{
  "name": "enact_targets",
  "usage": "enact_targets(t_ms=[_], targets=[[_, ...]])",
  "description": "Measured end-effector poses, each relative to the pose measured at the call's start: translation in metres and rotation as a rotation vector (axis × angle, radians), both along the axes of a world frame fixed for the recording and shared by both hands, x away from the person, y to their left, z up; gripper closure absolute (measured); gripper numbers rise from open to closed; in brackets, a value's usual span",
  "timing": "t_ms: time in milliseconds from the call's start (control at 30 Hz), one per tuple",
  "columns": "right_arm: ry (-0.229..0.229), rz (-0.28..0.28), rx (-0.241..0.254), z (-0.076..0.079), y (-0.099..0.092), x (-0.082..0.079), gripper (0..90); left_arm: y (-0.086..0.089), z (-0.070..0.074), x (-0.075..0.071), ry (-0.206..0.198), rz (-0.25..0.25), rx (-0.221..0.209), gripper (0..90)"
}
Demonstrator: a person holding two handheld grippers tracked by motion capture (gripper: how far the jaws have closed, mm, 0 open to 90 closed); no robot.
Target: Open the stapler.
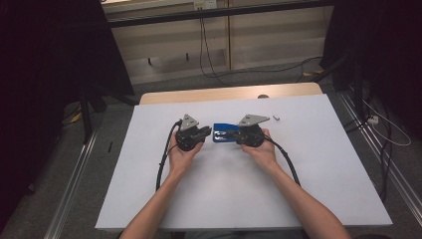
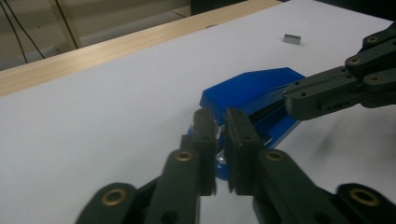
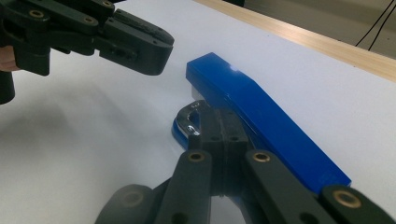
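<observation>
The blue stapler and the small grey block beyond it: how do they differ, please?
The blue stapler is long and much larger; the grey block is tiny and stubby. The stapler is bright blue, the block dull grey. Both lie on the white table.

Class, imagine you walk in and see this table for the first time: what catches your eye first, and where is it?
The bright blue stapler lies mid-table on the white sheet, the one strong colour there. The left gripper and right gripper meet it from either side, each in a hand, both with jaws shut. A small grey block sits alone farther back to the right.
</observation>
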State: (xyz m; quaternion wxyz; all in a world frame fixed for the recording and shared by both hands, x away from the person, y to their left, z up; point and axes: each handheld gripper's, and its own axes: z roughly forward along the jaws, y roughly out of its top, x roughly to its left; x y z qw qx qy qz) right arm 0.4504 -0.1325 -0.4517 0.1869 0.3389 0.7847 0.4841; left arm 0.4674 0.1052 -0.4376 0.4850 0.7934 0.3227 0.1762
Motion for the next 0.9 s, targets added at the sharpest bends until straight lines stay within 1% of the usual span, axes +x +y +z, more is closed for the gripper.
enact_targets(t_ms=[33,133,167,267,300,333,400,467,500,600,633,733,900], targets=[[0.001,-0.002,-0.009,0.000,0.001,0.000,90.0,0.000,0.000,0.000,0.003,-0.005,-0.001,90.0],[0.003,-0.004,-0.016,0.001,0.002,0.001,90.0,0.000,-0.001,0.000,-0.005,-0.003,0.008,90.0],[0.006,-0.007,-0.022,0.000,0.003,0.002,90.0,0.000,-0.001,0.000,0.001,-0.003,0.009,90.0],[0.013,-0.005,-0.033,-0.001,0.004,0.004,90.0,-0.001,-0.003,0.001,-0.001,-0.001,0.019,90.0],[0.024,0.001,-0.045,-0.002,0.006,0.005,90.0,-0.002,-0.004,0.002,0.003,0.000,0.028,90.0],[0.024,0.001,-0.045,-0.002,0.006,0.005,90.0,-0.002,-0.004,0.002,0.003,0.000,0.028,90.0],[0.031,0.003,-0.051,-0.003,0.007,0.006,90.0,-0.002,-0.006,0.003,0.018,0.005,0.029,90.0],[0.042,-0.003,-0.074,-0.004,0.007,0.007,90.0,-0.003,-0.008,0.004,0.026,0.005,0.043,90.0],[0.042,-0.003,-0.074,-0.004,0.007,0.007,90.0,-0.003,-0.009,0.004,0.028,0.007,0.048,90.0],[0.046,-0.020,-0.088,-0.005,0.005,0.008,90.0,-0.004,-0.009,0.005,0.033,0.005,0.040,90.0],[0.045,-0.013,-0.105,-0.006,0.006,0.008,90.0,-0.005,-0.010,0.005,0.036,0.010,0.042,90.0],[0.047,-0.009,-0.119,-0.008,0.007,0.008,90.0,-0.006,-0.012,0.005,0.041,0.005,0.046,90.0],[0.059,-0.009,-0.125,-0.011,0.009,0.009,90.0,-0.007,-0.014,0.008,0.043,0.009,0.052,90.0]])
